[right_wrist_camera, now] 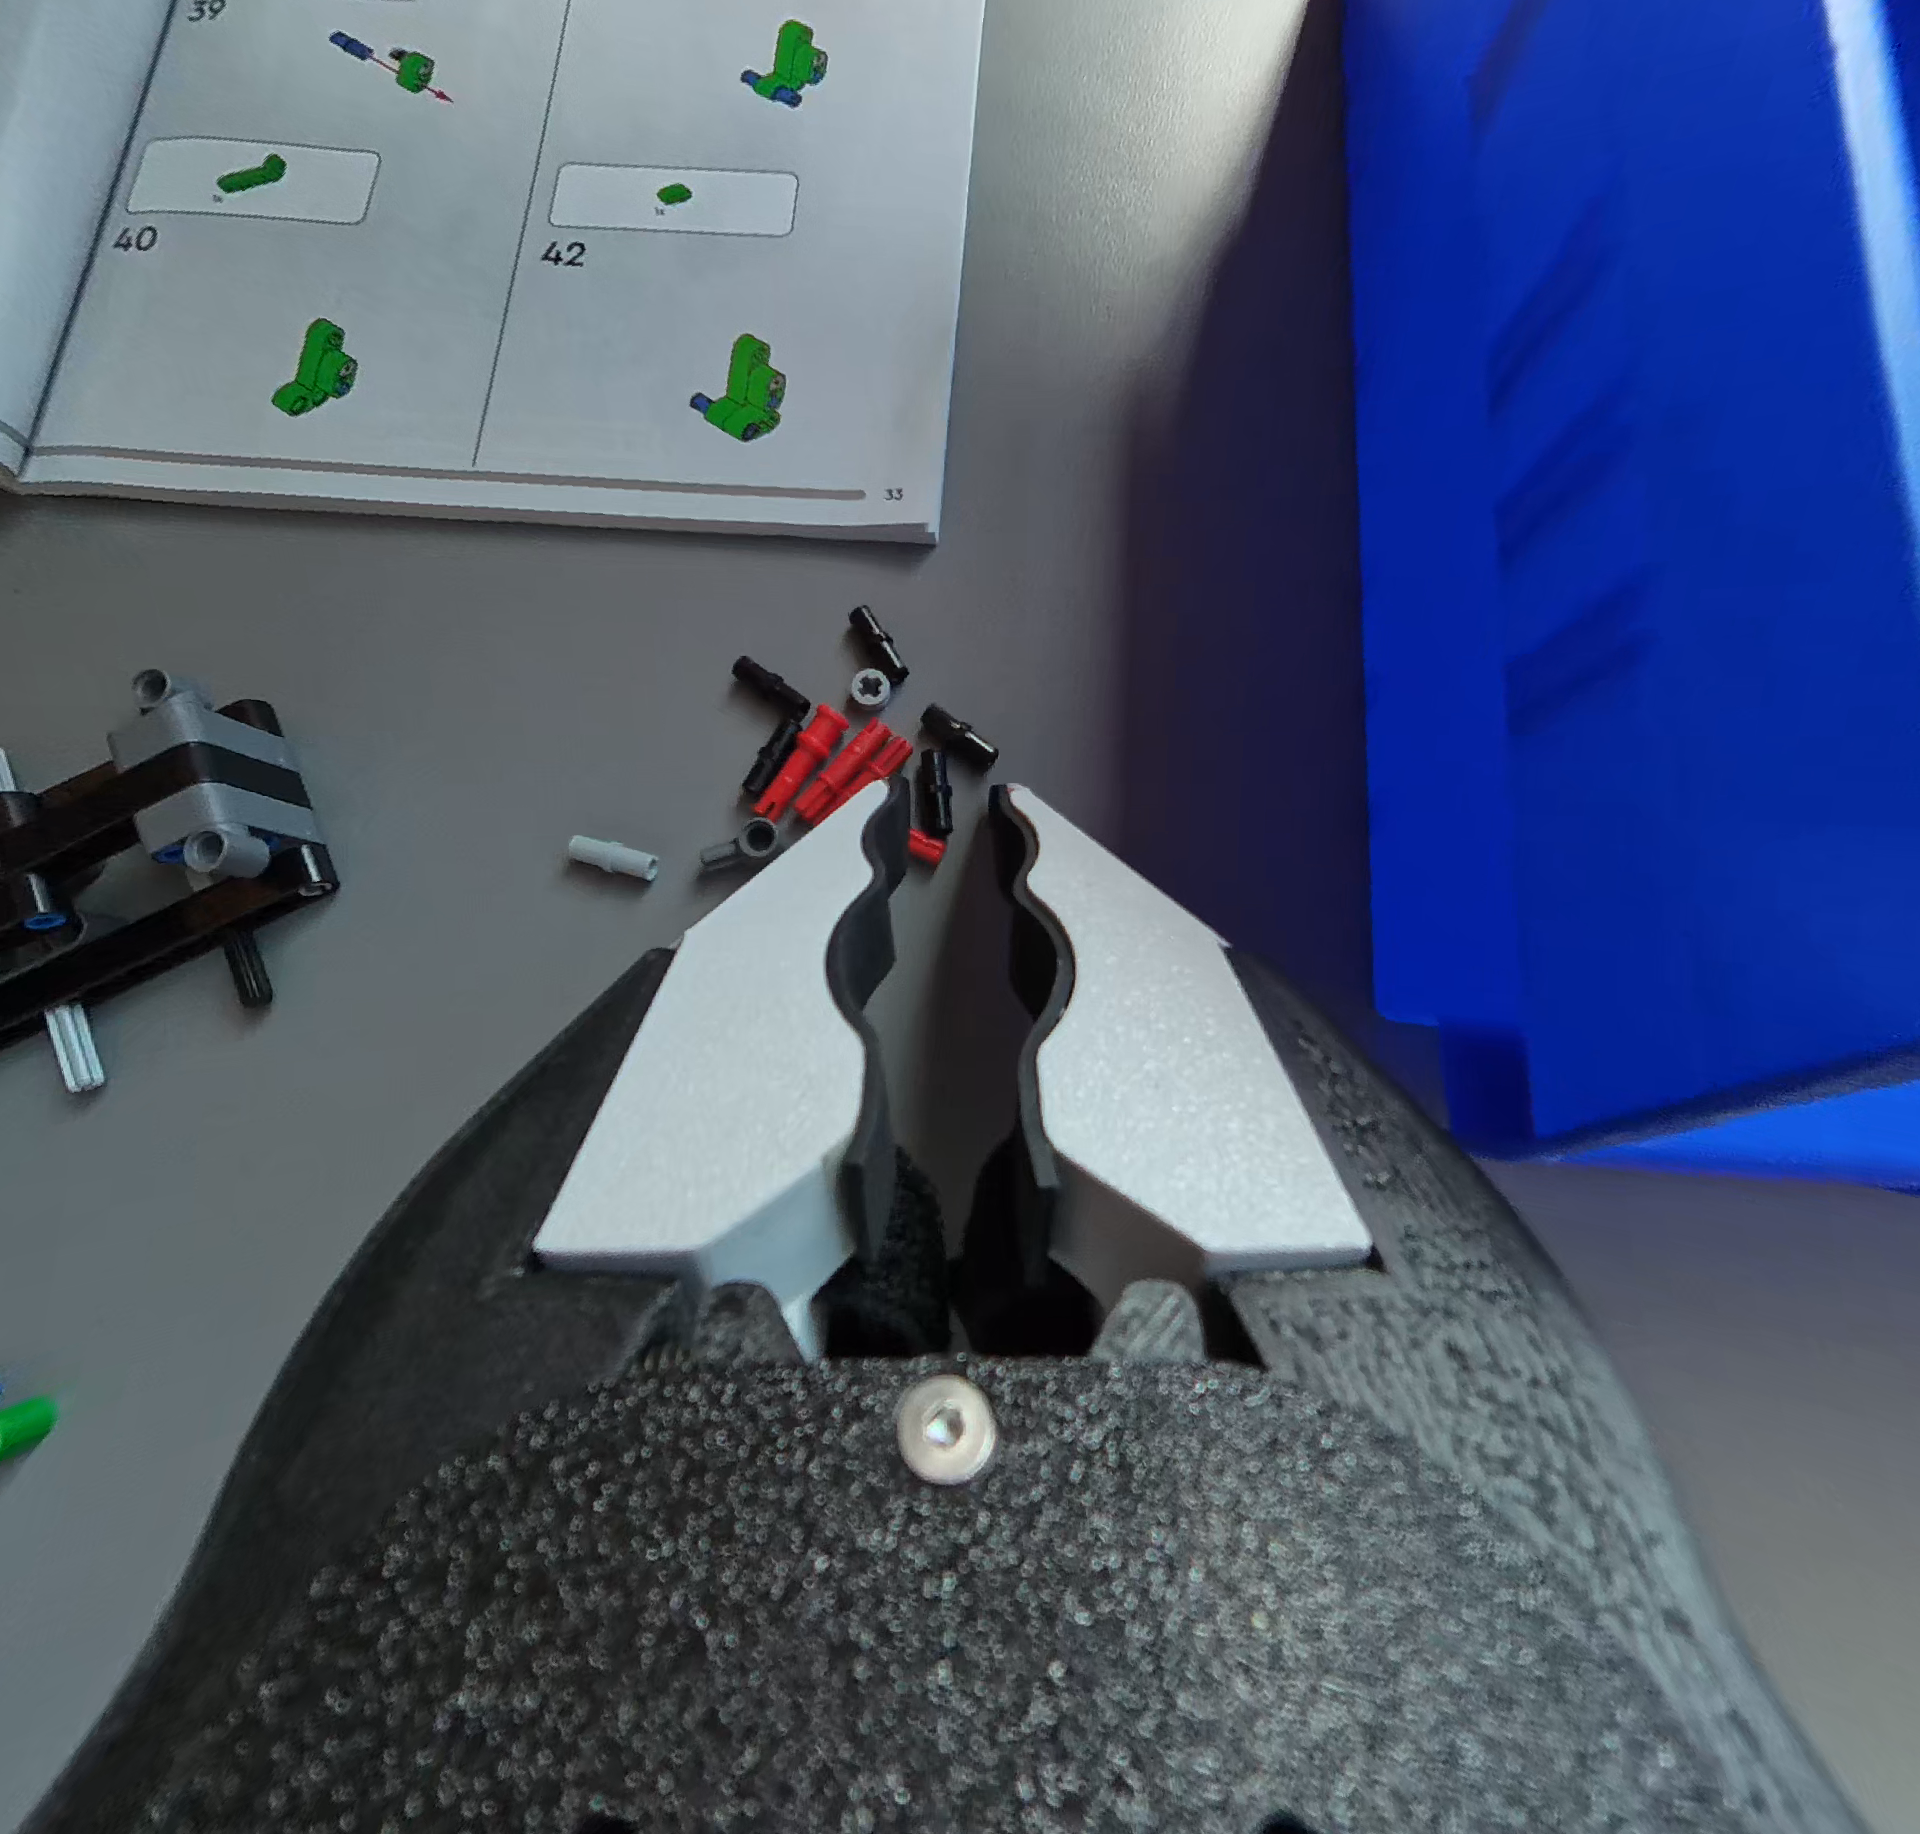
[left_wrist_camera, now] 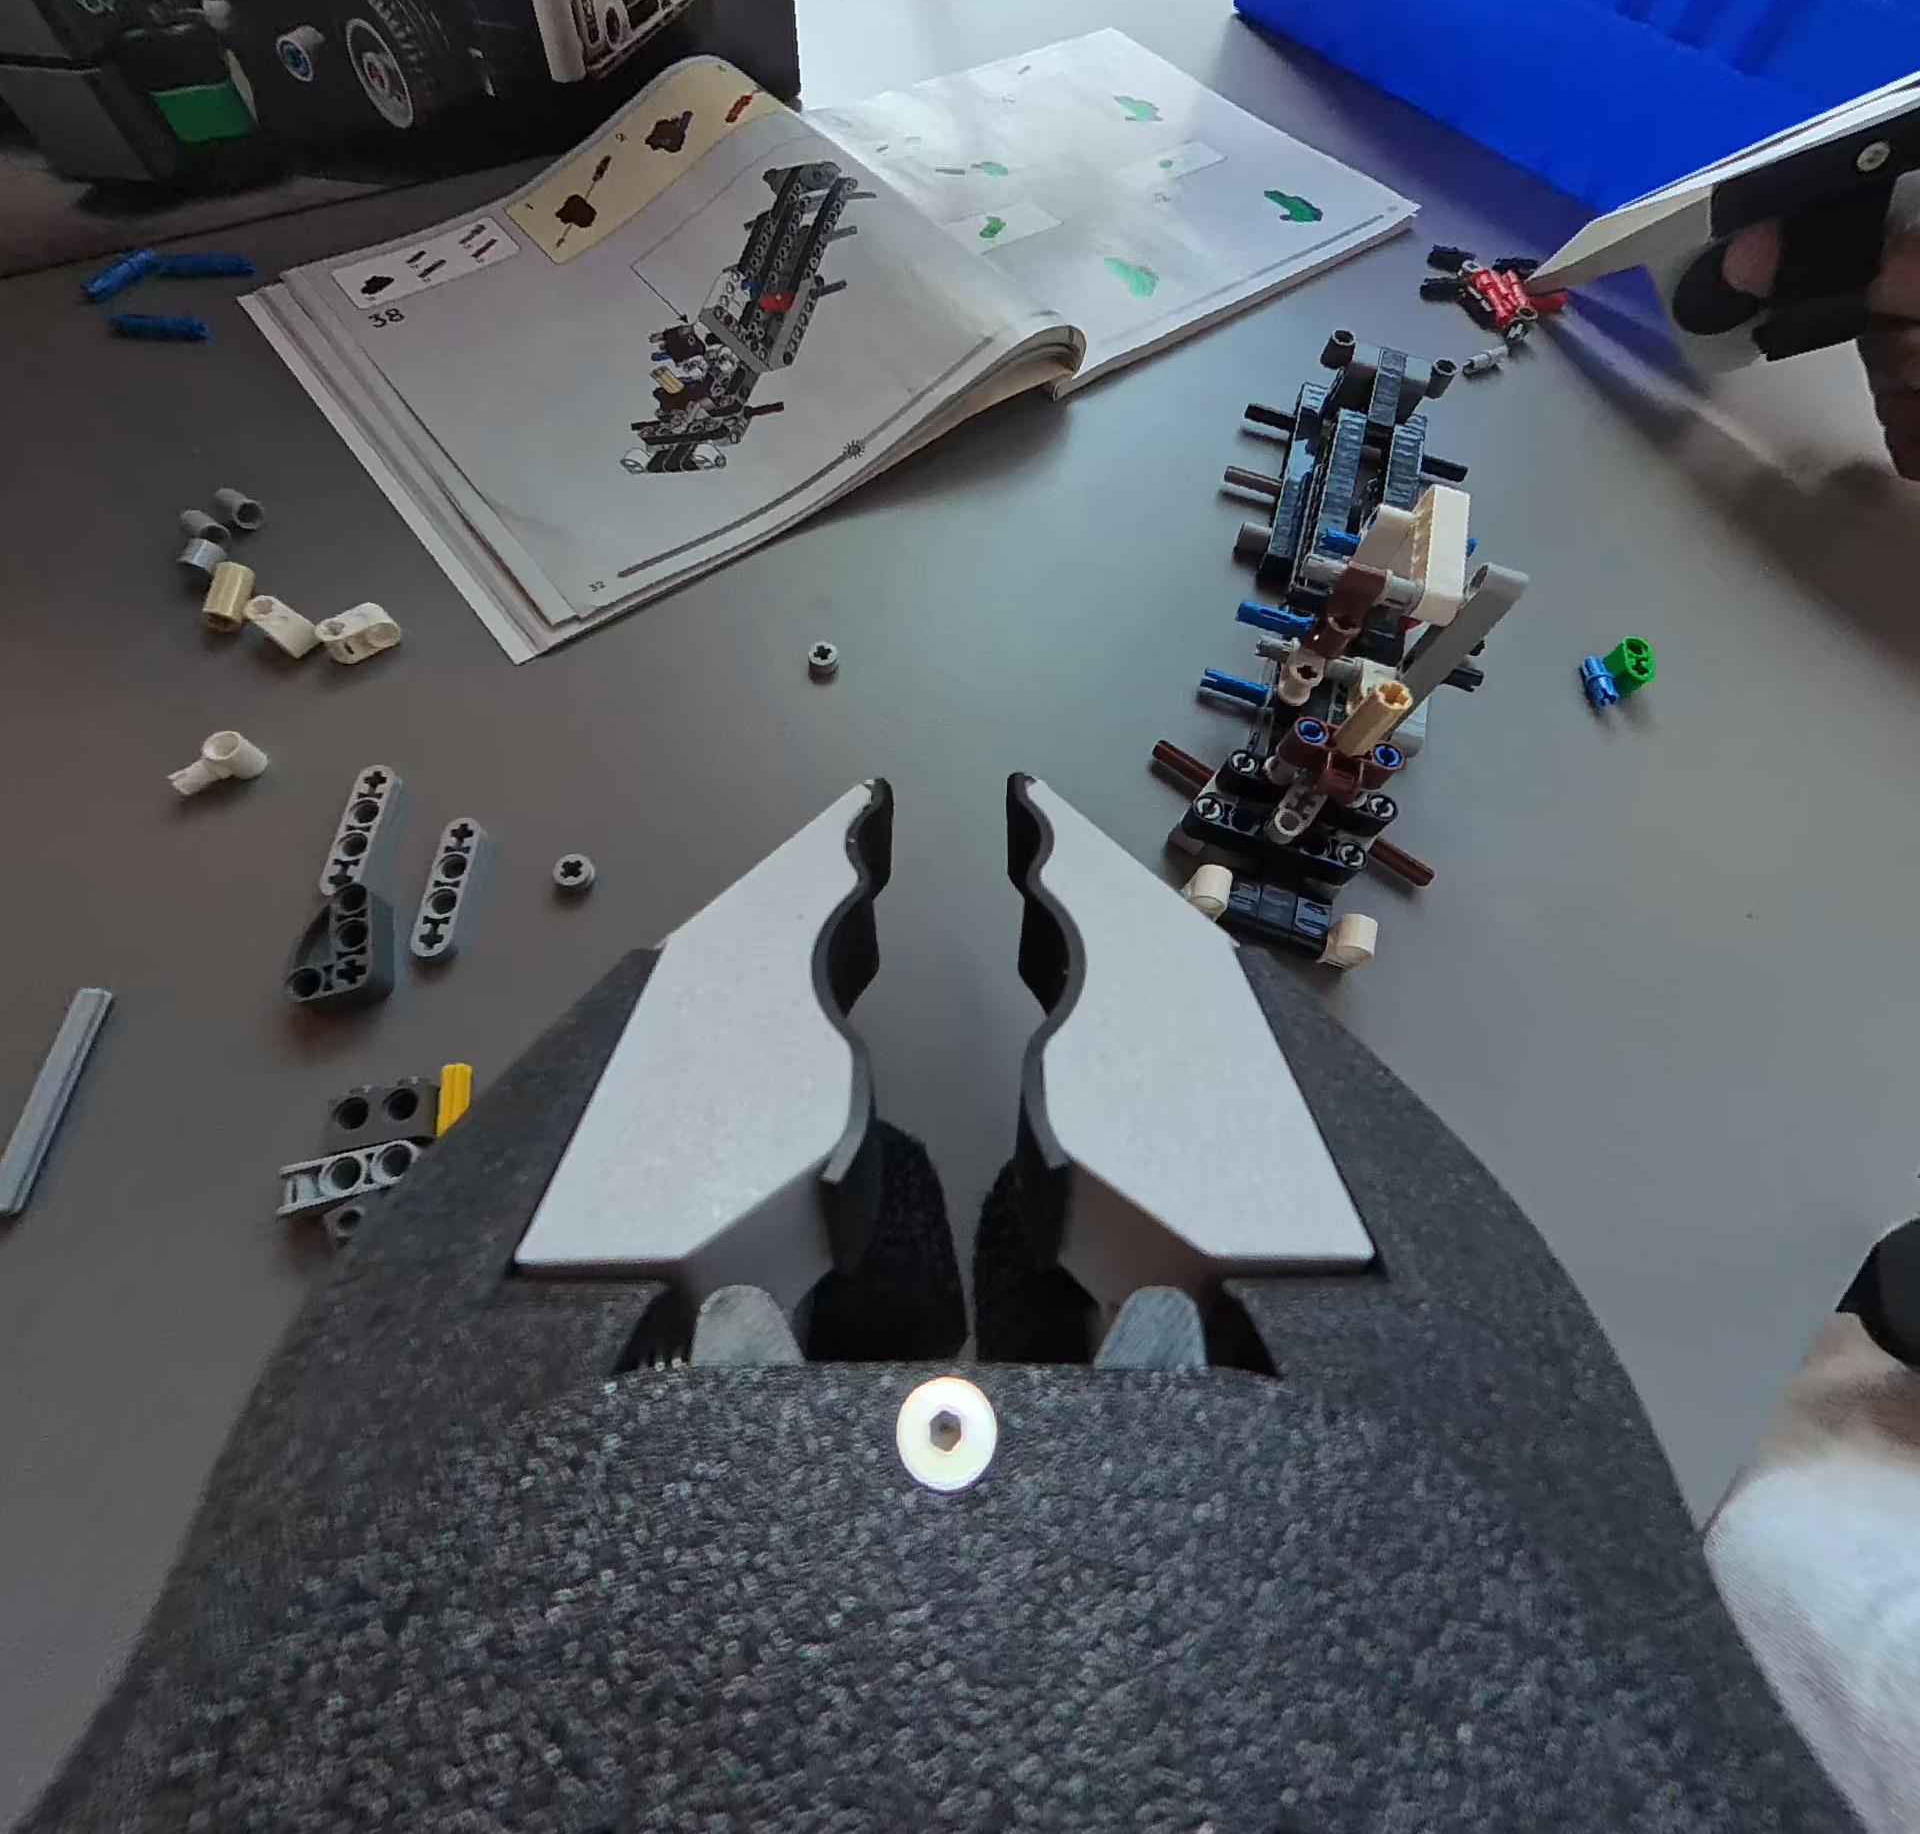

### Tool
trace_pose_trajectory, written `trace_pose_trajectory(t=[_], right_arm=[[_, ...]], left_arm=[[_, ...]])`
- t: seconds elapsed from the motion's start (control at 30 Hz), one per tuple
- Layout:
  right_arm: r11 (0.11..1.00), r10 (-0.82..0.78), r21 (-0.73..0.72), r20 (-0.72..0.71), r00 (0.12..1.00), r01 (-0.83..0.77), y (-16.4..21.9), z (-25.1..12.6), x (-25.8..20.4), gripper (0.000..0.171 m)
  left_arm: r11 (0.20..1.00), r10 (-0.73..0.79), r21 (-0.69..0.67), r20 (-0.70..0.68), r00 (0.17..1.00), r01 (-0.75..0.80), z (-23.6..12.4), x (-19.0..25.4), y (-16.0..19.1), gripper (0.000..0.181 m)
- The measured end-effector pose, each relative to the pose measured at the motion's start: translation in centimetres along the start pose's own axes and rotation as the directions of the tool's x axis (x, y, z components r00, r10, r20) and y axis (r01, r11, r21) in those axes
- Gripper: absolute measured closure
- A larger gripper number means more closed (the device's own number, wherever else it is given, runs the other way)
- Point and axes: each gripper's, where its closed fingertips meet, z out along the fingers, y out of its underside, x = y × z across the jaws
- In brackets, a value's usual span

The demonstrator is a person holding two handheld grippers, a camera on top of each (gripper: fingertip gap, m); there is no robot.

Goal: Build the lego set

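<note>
A long part-built lego chassis (left_wrist_camera: 1340, 641) of black, grey, tan and brown pieces lies on the grey table, right of my left gripper (left_wrist_camera: 948, 797), which is open and empty above the table. Its end also shows in the right wrist view (right_wrist_camera: 197, 828). My right gripper (right_wrist_camera: 943, 797) is open, low over a pile of red pins (right_wrist_camera: 842, 761) and black pins (right_wrist_camera: 769, 683). One black pin (right_wrist_camera: 935, 792) and a short red pin (right_wrist_camera: 925, 846) lie between its tips. The open instruction booklet (left_wrist_camera: 727, 330) lies behind, also in the right wrist view (right_wrist_camera: 520, 226).
A blue bin (right_wrist_camera: 1610, 537) stands close on the right of the right gripper. A green piece with a blue pin (left_wrist_camera: 1621, 667) lies right of the chassis. Grey beams (left_wrist_camera: 364, 849), connectors (left_wrist_camera: 281, 610) and blue pins (left_wrist_camera: 156, 272) are scattered on the left. The set's box (left_wrist_camera: 364, 28) stands at the back left. The tips of one gripper are about 35 cm away from the tips of the other.
</note>
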Motion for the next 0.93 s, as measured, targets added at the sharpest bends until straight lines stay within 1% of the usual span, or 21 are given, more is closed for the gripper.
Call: trace_pose_trajectory(t=[0.13, 0.23, 0.3, 0.33, 0.43, 0.53, 0.6, 0.7, 0.77, 0.8, 0.83, 0.87, 0.93], right_arm=[[1.000, 0.007, 0.012, -0.002, 1.000, -0.007, -0.4, -0.4, 0.0, 0.159], [1.000, -0.010, -0.010, -0.001, 1.000, 0.010, -0.2, -0.1, -0.1, 0.161], [1.000, -0.024, -0.015, -0.002, 1.000, 0.023, 0.0, 0.1, -0.1, 0.162], [1.000, -0.026, -0.014, 0.002, 1.000, 0.026, 0.0, 0.1, -0.1, 0.166], [0.999, -0.048, -0.014, 0.006, 0.999, 0.048, 0.0, 0.1, -0.1, 0.166], [0.997, -0.072, 0.023, 0.019, 0.997, 0.072, -0.4, -0.6, -0.4, 0.167], [0.994, -0.100, 0.057, 0.072, 0.992, 0.096, -0.7, -1.5, -1.6, 0.167], [0.976, -0.206, 0.113, 0.197, 0.958, 0.187, -0.4, -3.3, -4.7, 0.167], [0.948, -0.313, 0.160, 0.294, 0.903, 0.277, 0.4, -4.5, -7.1, 0.167], [0.932, -0.359, 0.176, 0.301, 0.884, 0.318, 0.8, -4.8, -7.7, 0.167], [0.922, -0.382, 0.178, 0.282, 0.880, 0.344, 1.2, -4.9, -7.8, 0.167], [0.915, -0.401, 0.181, 0.300, 0.866, 0.361, 1.7, -5.1, -8.2, 0.167], [0.901, -0.432, 0.223, 0.400, 0.808, 0.371, 2.7, -5.9, -10.0, 0.167]], left_arm=[[1.000, -0.021, 0.005, -0.009, 1.000, 0.021, 0.0, -0.2, -0.1, 0.161], [0.999, -0.033, 0.006, -0.005, 0.999, 0.033, 0.0, -0.4, -0.1, 0.161], [1.000, -0.029, 0.003, -0.010, 1.000, 0.029, 0.0, -0.2, -0.1, 0.161], [1.000, -0.024, 0.005, -0.011, 1.000, 0.025, 0.0, -0.2, -0.1, 0.161], [1.000, -0.007, 0.002, -0.007, 1.000, 0.007, 0.0, 0.0, 0.0, 0.161], [1.000, 0.009, -0.005, 0.011, 1.000, -0.009, 0.1, -0.1, 0.1, 0.161], [1.000, 0.012, -0.010, 0.021, 1.000, -0.011, 0.1, -0.2, 0.1, 0.161], [1.000, 0.001, -0.031, 0.024, 1.000, -0.001, 0.3, -0.3, 0.4, 0.161], [0.999, -0.014, -0.051, 0.023, 1.000, 0.016, 0.5, -0.5, 0.7, 0.160], [0.998, -0.025, -0.061, 0.026, 0.999, 0.026, 0.6, -0.6, 0.8, 0.160], [0.997, -0.032, -0.069, 0.026, 0.999, 0.033, 0.7, -0.7, 0.9, 0.160], [0.996, -0.034, -0.078, 0.029, 0.999, 0.036, 0.8, -0.7, 1.1, 0.160], [0.995, -0.027, -0.100, 0.039, 0.999, 0.031, 1.0, -0.8, 1.3, 0.160]])
